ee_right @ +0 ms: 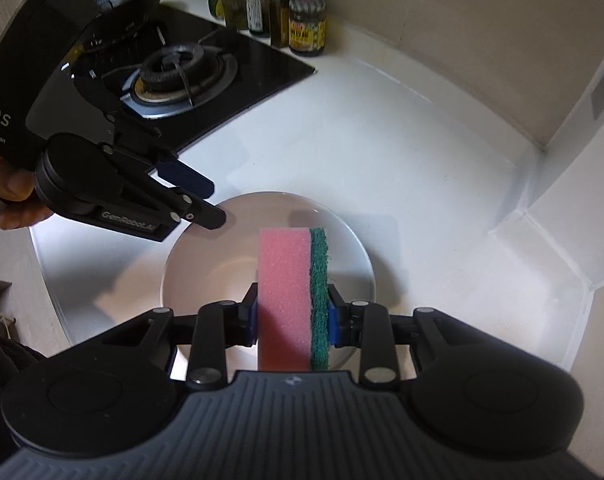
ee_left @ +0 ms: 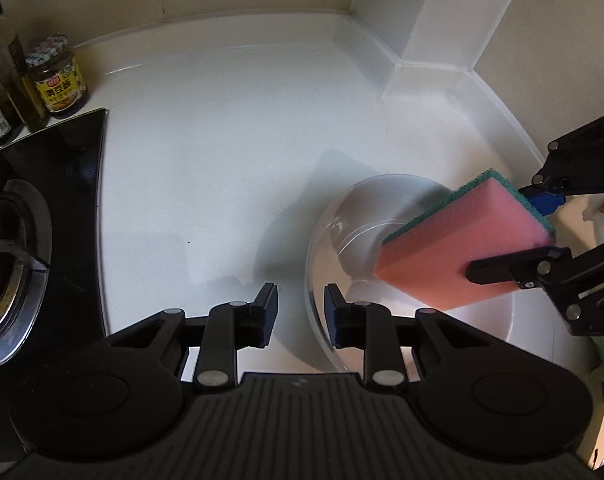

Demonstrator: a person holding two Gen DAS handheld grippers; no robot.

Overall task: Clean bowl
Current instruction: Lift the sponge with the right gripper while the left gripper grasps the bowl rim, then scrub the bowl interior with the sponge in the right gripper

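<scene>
A white bowl sits on the white counter. My right gripper is shut on a pink sponge with a green scouring side and holds it over the inside of the bowl. My left gripper is open and empty, its jaws straddling the bowl's near-left rim. I cannot tell whether the fingers touch the rim.
A black gas hob with a burner lies left of the bowl. Jars and bottles stand at the back by the wall. A white wall corner juts out at the back right.
</scene>
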